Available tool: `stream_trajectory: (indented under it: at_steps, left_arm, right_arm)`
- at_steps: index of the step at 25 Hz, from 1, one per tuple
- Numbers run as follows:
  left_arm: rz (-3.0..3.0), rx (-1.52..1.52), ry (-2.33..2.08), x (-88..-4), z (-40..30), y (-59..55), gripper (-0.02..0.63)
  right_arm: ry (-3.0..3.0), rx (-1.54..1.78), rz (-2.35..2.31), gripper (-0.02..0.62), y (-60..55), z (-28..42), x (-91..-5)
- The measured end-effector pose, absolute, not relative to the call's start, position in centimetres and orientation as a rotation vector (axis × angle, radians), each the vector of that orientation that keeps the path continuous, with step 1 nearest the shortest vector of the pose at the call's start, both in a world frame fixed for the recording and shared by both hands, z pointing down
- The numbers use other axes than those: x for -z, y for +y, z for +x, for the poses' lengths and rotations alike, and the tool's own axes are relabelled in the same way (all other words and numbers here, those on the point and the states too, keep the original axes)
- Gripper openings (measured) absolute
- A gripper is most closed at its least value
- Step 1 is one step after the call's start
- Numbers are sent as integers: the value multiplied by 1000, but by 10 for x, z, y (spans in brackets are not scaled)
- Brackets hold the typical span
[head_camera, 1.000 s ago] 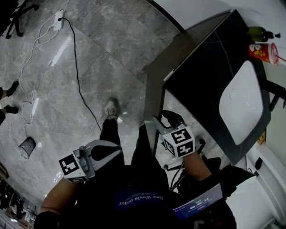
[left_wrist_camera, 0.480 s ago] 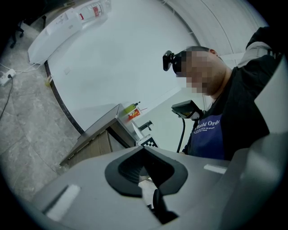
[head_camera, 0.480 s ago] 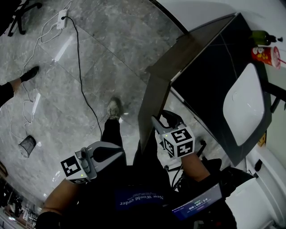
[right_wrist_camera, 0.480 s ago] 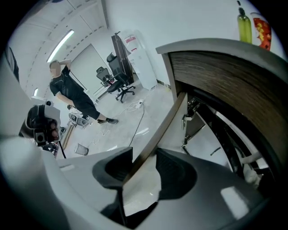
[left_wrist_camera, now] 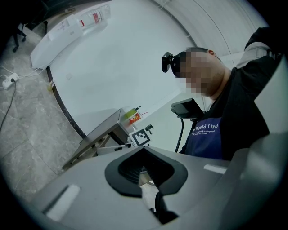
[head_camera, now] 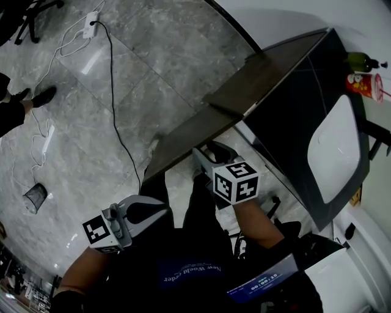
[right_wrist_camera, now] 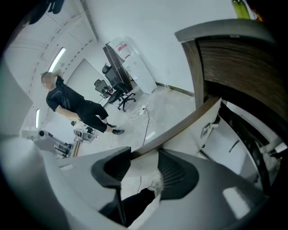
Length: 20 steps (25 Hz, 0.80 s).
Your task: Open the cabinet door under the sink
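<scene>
In the head view the dark vanity cabinet [head_camera: 287, 92] with its white sink basin [head_camera: 336, 153] stands at the right. Its brown cabinet door [head_camera: 189, 143] is swung out wide over the floor. My right gripper [head_camera: 204, 156] grips the door's free edge. In the right gripper view that edge [right_wrist_camera: 180, 130] runs between the pads of my right gripper [right_wrist_camera: 144, 159], touching both while the jaws are opening. My left gripper [head_camera: 149, 208] hangs apart at the lower left, shut with nothing in it. The left gripper [left_wrist_camera: 145, 150] points level towards the cabinet [left_wrist_camera: 101, 134].
A green bottle [head_camera: 361, 61] and a red can [head_camera: 365, 84] stand on the counter's far end. A black cable [head_camera: 113, 104] and a power strip [head_camera: 91, 18] lie on the grey floor. Another person [right_wrist_camera: 72, 105] stands by office chairs [right_wrist_camera: 114, 90]. A small bin [head_camera: 35, 197] sits at the left.
The cabinet door has swung from nearly edge-on to wide open, leftward over the floor. My right gripper moved left with it. The left gripper stayed about where it was.
</scene>
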<state>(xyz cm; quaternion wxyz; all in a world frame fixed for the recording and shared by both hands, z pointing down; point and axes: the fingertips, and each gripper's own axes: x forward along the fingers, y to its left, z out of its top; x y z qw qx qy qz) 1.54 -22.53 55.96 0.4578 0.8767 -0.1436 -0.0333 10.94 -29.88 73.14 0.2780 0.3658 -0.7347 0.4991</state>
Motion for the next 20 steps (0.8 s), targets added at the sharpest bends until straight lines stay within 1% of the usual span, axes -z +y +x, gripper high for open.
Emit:
stream_trajectory:
  at_steps: [8,13,16,20]
  left_arm:
    - [2167,74,-355,-559,8,-219,-6]
    - [2201,75,-338,-529,13,-219,-6]
    - [2278,75,-346,-510,12,-234,-6]
    - [2342,104,-331,-472,25,-239,-6]
  right_arm:
    - [-1956,-1344,944,192,-298,111,-735]
    - [-1934,-1311,880,192,-276,121,-727]
    - [-2018,-1274,822,192,-274,121,-711]
    - [-2129,-1291,874,192,-257,147,-663]
